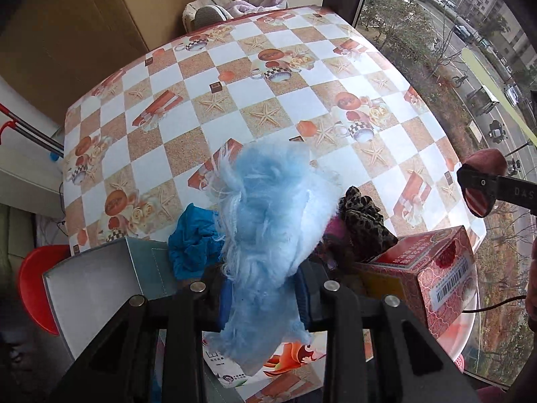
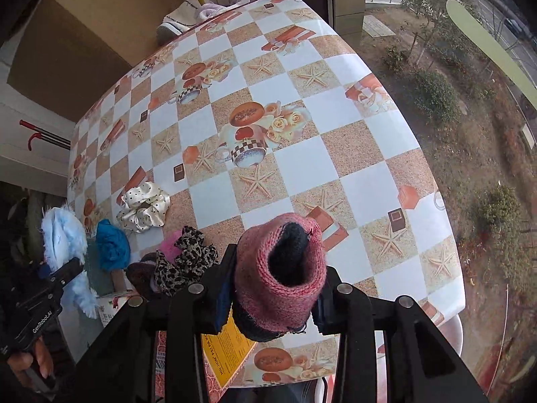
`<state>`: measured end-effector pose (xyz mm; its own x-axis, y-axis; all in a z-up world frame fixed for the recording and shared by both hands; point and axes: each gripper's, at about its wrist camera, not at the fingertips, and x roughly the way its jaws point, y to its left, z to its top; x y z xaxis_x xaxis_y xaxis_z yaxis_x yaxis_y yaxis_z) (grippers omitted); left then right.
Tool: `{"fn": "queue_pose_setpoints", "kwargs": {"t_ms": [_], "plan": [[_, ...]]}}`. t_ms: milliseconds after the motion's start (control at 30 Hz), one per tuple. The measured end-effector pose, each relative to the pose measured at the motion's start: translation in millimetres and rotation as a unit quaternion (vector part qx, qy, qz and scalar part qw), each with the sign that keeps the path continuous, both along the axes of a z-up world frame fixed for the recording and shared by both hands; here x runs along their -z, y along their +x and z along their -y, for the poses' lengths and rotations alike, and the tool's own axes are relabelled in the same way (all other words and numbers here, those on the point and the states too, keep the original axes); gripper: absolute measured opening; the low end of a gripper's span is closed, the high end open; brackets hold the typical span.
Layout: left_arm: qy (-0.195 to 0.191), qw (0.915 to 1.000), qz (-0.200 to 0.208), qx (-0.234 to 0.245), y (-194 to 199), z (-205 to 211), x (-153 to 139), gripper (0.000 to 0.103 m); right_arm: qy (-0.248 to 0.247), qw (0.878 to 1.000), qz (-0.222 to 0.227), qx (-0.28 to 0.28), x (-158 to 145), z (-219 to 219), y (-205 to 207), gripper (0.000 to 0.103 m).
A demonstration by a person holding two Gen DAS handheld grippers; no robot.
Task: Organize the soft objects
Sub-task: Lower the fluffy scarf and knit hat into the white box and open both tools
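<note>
Now the left gripper (image 1: 265, 288) clamps a fluffy light-blue piece (image 1: 268, 208) and the right gripper (image 2: 273, 299) clamps a pink knitted piece (image 2: 280, 268), both held above the near edge of the checkered worktop (image 2: 335, 154), beside a leopard-print scrunchie (image 2: 188, 258).

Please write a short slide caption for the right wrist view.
Right gripper holds a pink knitted piece above the checkered table; scrunchies lie at left.

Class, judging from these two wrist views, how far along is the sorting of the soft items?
Done: nothing visibly sorted yet. In hand: the left gripper holds a fluffy blue piece; the right gripper holds a pink knitted piece. Left: the dotted cream scrunchie, teal scrunchie and leopard scrunchie lie on the table.
</note>
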<state>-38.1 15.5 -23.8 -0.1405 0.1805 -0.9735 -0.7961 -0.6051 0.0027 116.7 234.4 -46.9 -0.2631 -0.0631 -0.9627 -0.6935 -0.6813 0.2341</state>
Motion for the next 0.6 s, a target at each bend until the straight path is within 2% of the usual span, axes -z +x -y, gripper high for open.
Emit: {"fn": "queue_pose_setpoints", "kwargs": {"t_ms": [267, 400, 467, 533, 600], "plan": [[-0.002, 0.9981, -0.007, 0.061, 54.4, 32.6, -18.0, 0.034, -0.003, 1.000, 0.021, 0.012, -13.6, 52.4, 47.5, 0.039], [0.005, 0.9975, -0.007, 0.070, 63.3, 52.9, -27.1, 0.034, -0.008, 1.000, 0.029, 0.000, -20.6, 85.2, 57.2, 0.039], [0.009, 0.9974, -0.009, 0.071, 64.3, 63.4, -30.6, 0.034, 0.010, 0.999, 0.039, -0.010, -26.9, 99.5, 58.9, 0.039], [0.015, 0.9975, -0.011, 0.068, 63.2, 73.5, -33.9, 0.034, -0.005, 1.000, 0.026, -0.015, -33.1, 110.1, 62.0, 0.039], [0.020, 0.9978, -0.014, 0.062, 59.8, 83.5, -37.0, 0.034, 0.003, 1.000, 0.023, -0.017, -40.3, 119.8, 64.2, 0.039]]}}
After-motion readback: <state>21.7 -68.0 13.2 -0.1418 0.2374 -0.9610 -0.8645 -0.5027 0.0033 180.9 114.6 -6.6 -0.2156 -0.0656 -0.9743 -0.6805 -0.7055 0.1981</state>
